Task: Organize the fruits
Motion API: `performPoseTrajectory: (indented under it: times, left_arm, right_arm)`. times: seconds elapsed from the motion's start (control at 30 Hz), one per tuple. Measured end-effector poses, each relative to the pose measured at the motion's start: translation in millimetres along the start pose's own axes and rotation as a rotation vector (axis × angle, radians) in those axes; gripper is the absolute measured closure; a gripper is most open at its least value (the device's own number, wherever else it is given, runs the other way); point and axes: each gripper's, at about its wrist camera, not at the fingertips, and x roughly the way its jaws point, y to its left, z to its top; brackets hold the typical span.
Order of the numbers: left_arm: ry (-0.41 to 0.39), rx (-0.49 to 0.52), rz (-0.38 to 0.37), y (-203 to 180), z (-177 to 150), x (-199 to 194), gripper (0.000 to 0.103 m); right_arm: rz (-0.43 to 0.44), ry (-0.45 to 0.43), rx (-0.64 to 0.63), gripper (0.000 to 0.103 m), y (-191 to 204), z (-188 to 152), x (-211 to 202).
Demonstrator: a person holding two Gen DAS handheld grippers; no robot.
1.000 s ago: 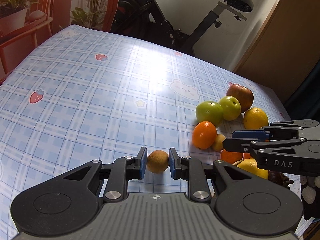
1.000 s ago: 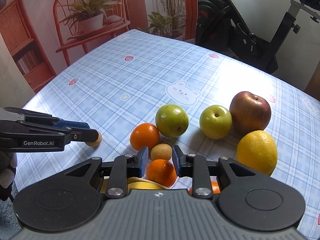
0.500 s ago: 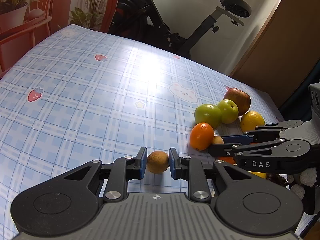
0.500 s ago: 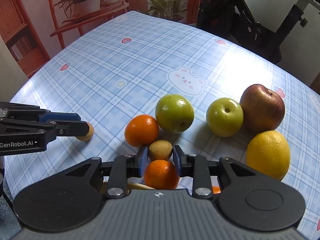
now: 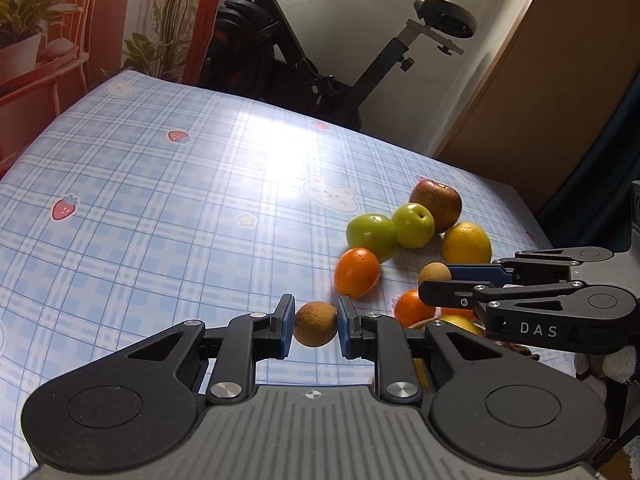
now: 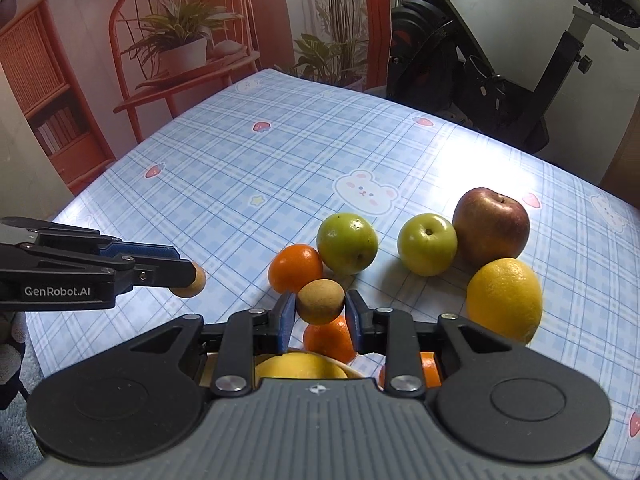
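A blue checked table (image 6: 248, 168) carries loose apples and oranges. Each gripper, left (image 5: 316, 322) and right (image 6: 320, 310), is clamped on a small brown fruit above it, probably to sort like with like.

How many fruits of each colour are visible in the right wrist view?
Red apple: 1
Green apples: 2
Orange citrus: 3, one mostly hidden
Yellow citrus: 2
Small brown fruits: 2
Total: 10

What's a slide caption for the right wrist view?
Right gripper pinching a small brown fruit above oranges, apples and a lemon.
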Motion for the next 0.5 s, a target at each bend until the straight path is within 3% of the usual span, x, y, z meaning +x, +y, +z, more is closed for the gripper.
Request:
performPoseTrajectory:
  times: [0.33, 0.5]
  left_arm:
    - [0.004, 0.111, -0.055, -52.1, -20.3, -21.7, 0.079]
    - [0.026, 0.163, -0.070, -65.7, -33.2, -18.5, 0.079]
  right_arm:
    - [-0.020, -0.116, 0.073, 0.073, -12.2, -44.9, -79.1]
    - [-0.043, -0.113, 0.128, 0.073, -24.1, -83.9, -100.8]
